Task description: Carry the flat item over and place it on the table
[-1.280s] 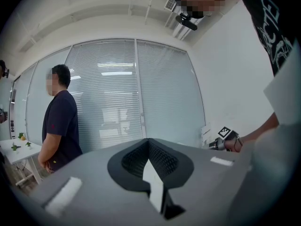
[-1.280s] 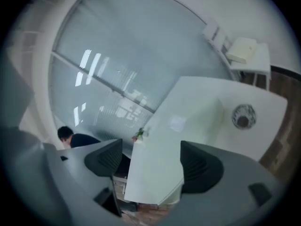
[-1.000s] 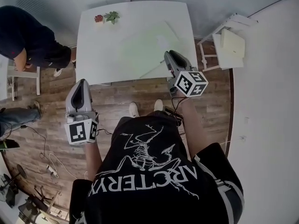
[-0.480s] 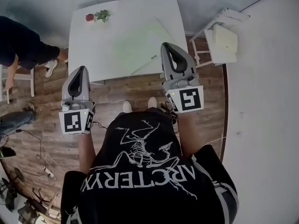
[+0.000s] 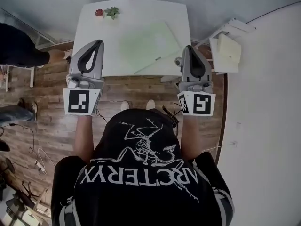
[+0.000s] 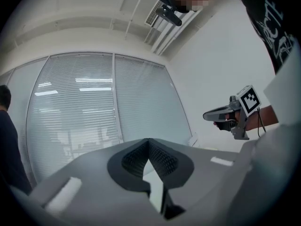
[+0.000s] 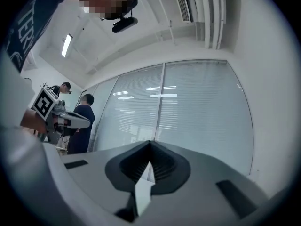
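Pale green flat rectangular sheet [image 5: 149,45]: lies flat on white rectangular table [image 5: 101,36], right of centre; long axis slanted, running from the table's near edge toward its far right corner. Left gripper [image 5: 99,42]: jaws together, nothing between them; at the table's near left corner. Right gripper [image 5: 189,48]: jaws pressed together, empty; at the near right corner. Two small potted plants [image 5: 106,14]: far left corner.

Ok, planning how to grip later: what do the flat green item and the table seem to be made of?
Flat green item: likely thin plastic or card, matte pale green, with crisp straight edges, lying flat. Table: smooth white top, probably laminate or painted board; no visible grain.
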A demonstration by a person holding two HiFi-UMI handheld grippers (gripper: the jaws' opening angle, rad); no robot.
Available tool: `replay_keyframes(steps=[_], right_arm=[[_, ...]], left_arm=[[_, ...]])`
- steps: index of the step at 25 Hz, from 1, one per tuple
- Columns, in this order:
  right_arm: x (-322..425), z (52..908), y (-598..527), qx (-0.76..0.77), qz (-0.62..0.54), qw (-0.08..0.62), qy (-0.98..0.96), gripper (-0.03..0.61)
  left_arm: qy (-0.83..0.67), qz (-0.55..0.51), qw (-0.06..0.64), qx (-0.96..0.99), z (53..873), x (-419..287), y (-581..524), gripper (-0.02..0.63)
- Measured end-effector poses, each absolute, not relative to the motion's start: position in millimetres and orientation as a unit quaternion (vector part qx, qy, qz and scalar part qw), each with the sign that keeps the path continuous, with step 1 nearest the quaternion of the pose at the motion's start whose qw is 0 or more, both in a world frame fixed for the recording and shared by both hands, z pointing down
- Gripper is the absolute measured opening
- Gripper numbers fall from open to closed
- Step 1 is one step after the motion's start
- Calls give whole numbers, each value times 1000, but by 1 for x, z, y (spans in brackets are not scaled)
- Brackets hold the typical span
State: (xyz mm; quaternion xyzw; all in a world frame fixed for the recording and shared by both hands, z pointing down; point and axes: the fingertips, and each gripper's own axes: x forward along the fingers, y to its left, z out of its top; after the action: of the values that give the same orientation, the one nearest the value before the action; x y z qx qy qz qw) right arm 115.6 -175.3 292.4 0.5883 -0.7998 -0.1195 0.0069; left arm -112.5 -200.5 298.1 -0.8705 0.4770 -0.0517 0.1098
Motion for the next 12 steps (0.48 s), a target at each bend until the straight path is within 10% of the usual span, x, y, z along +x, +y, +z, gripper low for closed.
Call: replay_keyframes(steps=[12], right_arm=[[124,285,-171,590,-120,10,-799,11]], left_arm=[[482,-34,120,-868,281,-106,-198,5]])
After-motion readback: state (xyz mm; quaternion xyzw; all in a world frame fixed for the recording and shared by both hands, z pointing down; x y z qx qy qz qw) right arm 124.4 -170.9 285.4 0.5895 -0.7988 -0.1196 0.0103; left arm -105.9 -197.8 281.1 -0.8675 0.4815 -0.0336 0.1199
